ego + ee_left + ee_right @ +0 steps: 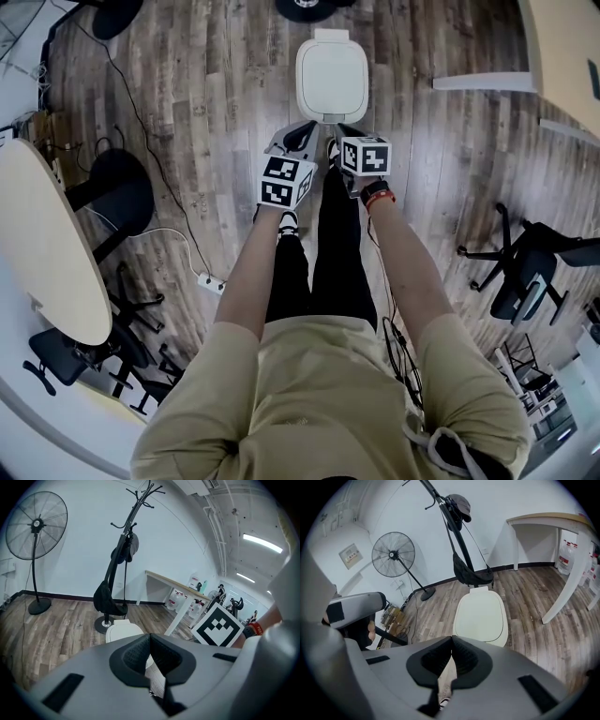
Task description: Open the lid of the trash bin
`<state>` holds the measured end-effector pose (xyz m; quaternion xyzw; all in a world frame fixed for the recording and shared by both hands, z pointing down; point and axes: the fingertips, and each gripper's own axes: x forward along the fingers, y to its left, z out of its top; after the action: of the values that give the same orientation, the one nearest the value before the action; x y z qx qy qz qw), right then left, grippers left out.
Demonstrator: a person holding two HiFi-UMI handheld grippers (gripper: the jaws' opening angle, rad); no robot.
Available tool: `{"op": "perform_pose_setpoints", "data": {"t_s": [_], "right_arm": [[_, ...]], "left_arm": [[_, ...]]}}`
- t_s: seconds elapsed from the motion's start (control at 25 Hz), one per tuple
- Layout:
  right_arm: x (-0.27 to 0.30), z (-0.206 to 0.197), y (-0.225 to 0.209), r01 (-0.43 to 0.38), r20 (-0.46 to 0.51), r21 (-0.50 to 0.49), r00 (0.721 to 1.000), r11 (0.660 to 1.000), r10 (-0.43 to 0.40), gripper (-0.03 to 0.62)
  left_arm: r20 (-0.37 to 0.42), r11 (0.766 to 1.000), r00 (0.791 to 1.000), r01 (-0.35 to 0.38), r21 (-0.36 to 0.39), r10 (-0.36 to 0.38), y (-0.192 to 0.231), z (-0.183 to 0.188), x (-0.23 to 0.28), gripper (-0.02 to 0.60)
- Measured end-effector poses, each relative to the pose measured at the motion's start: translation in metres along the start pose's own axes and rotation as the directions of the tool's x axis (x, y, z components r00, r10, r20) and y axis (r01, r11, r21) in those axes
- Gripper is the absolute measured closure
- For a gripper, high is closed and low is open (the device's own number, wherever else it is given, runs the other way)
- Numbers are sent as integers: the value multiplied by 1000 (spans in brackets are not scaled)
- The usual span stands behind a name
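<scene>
A white trash bin point(332, 79) stands on the wooden floor with its lid down flat. It also shows ahead in the right gripper view as a pale lid point(481, 616), and partly behind the jaws in the left gripper view point(123, 631). My left gripper point(302, 136) and right gripper point(343, 133) hang side by side just short of the bin's near edge, above it and not touching it. Both are shut with nothing between the jaws point(150, 637) point(452, 641).
A coat stand with a black bag point(469, 573) rises just behind the bin. A standing fan point(393, 555) is at the back left. A desk point(555, 522) stands to the right, office chairs point(530, 267) and a round table point(42, 244) flank me. A cable point(169, 225) runs across the floor.
</scene>
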<state>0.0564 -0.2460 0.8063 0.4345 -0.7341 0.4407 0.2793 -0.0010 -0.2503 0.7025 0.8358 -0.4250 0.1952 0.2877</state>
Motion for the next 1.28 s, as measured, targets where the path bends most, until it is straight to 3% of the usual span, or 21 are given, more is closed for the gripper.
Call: {"op": "perform_pose_setpoints", "data": {"t_s": [0.76,1.28], "right_arm": [[87,-39,-48,25,-147,-63,989,998,-34,577],[127,-58,-68,31,-209,-109,977,994,-53,577]], "left_arm": [[-11,999,1000,12,-52,-13,32,-59,54,558],[-34,1000,999,-10,-5,10,59,-84,71,558]]}}
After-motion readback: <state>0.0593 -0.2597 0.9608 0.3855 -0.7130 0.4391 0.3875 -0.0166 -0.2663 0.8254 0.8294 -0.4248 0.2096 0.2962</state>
